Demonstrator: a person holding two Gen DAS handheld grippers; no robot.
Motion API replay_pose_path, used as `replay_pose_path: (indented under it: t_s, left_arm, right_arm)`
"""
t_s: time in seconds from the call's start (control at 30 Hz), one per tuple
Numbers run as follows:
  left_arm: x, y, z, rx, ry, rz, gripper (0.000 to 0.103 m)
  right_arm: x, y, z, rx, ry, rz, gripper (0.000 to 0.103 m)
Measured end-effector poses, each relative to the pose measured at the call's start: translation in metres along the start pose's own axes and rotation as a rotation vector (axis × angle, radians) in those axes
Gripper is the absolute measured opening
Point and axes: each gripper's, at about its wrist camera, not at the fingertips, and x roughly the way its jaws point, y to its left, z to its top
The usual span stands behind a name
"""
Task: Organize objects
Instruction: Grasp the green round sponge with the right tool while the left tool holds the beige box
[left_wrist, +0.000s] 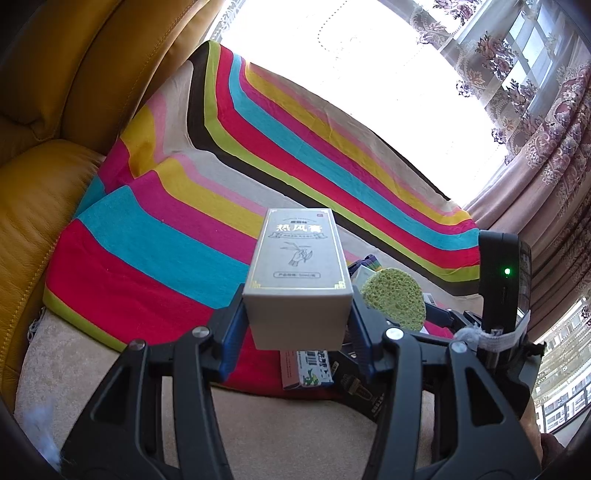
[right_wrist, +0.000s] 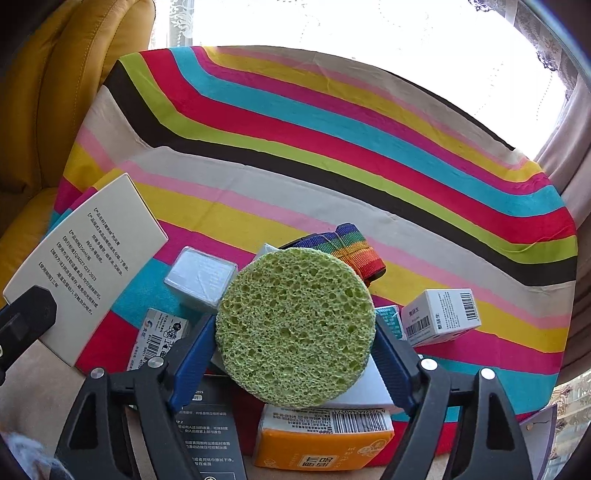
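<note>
My left gripper (left_wrist: 297, 295) is shut on a tall grey-beige carton (left_wrist: 297, 258) with gold trim, gripped at its near end between the blue pads (left_wrist: 232, 332) and held off the cloth. The same carton (right_wrist: 92, 258) shows at the left of the right wrist view, its printed back facing me. A round green sponge (right_wrist: 295, 325) stands on edge between the right gripper's blue pads (right_wrist: 194, 354), which touch its two sides. So my right gripper (right_wrist: 295, 332) is shut on it, above a pile of small boxes. The sponge (left_wrist: 393, 299) also shows beside the carton.
A bright striped cloth (right_wrist: 332, 147) covers the surface, with a yellow leather sofa (left_wrist: 55, 110) to the left and curtains (left_wrist: 546, 129) to the right. Under the sponge lie an orange box (right_wrist: 325, 446), a white barcode box (right_wrist: 439, 317), a wrapped pale box (right_wrist: 201, 278), a rainbow strap (right_wrist: 354, 251) and a black leaflet (right_wrist: 210, 424).
</note>
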Motion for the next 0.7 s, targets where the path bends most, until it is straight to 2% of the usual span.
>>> replay_pose_path:
  t_s: [0.23,0.5,0.7]
  left_arm:
    - [-0.002,-0.004,-0.001,0.014,-0.014,0.001,0.054]
    - [-0.013,-0.016,-0.001,0.066,-0.068,0.004,0.054]
    - [-0.024,-0.03,-0.001,0.096,-0.094,-0.036,0.054]
  right_arm:
    - [-0.025,-0.003,-0.007,0.016,-0.102,-0.018,0.081]
    - [-0.06,-0.014,-0.034,0.068,-0.193,-0.049,0.081]
    - [-0.084,-0.031,-0.056,0.11,-0.229,-0.064,0.081]
